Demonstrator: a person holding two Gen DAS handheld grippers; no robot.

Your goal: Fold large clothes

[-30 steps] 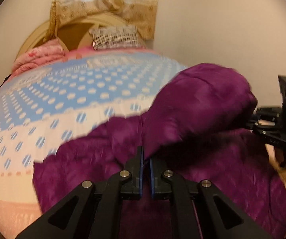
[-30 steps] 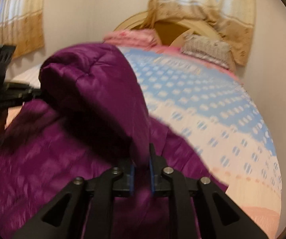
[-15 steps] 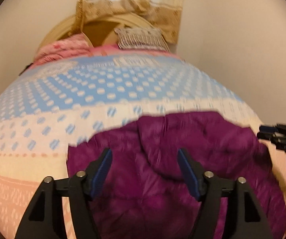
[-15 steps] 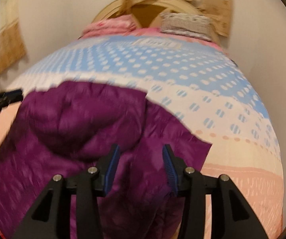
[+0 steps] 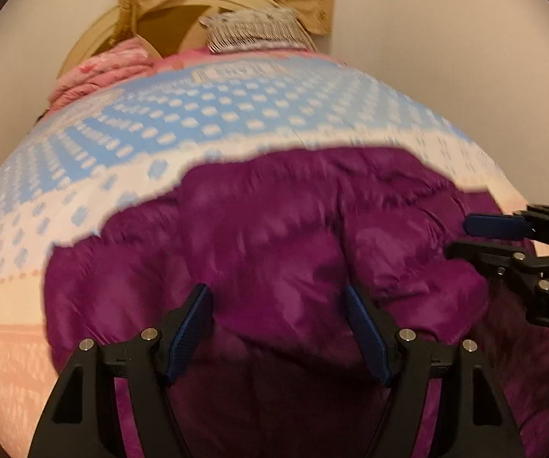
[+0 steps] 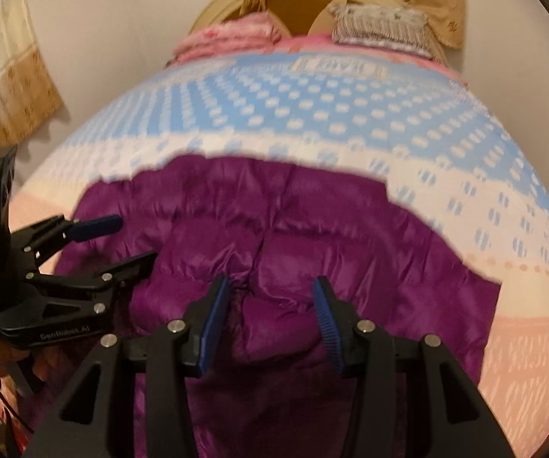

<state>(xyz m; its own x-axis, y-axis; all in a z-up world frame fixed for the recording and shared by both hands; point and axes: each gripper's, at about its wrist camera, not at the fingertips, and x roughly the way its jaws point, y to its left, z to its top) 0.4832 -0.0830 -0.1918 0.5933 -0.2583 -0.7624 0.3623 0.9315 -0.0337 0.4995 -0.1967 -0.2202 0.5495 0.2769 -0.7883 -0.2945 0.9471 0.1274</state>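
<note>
1. The left gripper (image 5: 278, 328) tilts steeply down over the purple puffer jacket (image 5: 274, 252), its jaws spread wide with nothing pinched between the blue pads (image 5: 190, 328); they have just been opening, and the jacket lies loose beneath them.
2. The right gripper (image 6: 270, 324) hangs at much the same downward tilt, jaws parted a little less, released as well; they too have just been opening, and the cloth below is not squeezed by either pad.
3. Each gripper shows at the edge of the other's view, side by side over the jacket; a hand (image 6: 15, 355) grips the left one's handle.
4. The jacket lies spread on the bed (image 6: 351, 114), directly under and ahead of both grippers, its far edge curving across the cream band of the bedspread.
5. Beyond that edge the blue dotted bedspread runs bare up to a pink folded quilt (image 5: 99, 76) and a grey pillow (image 6: 381, 26) by the headboard; pale bedspread lies outward of each gripper.
6. The jacket's near end is cut off behind the gripper bodies, and motion blur smears its stitching.
</note>
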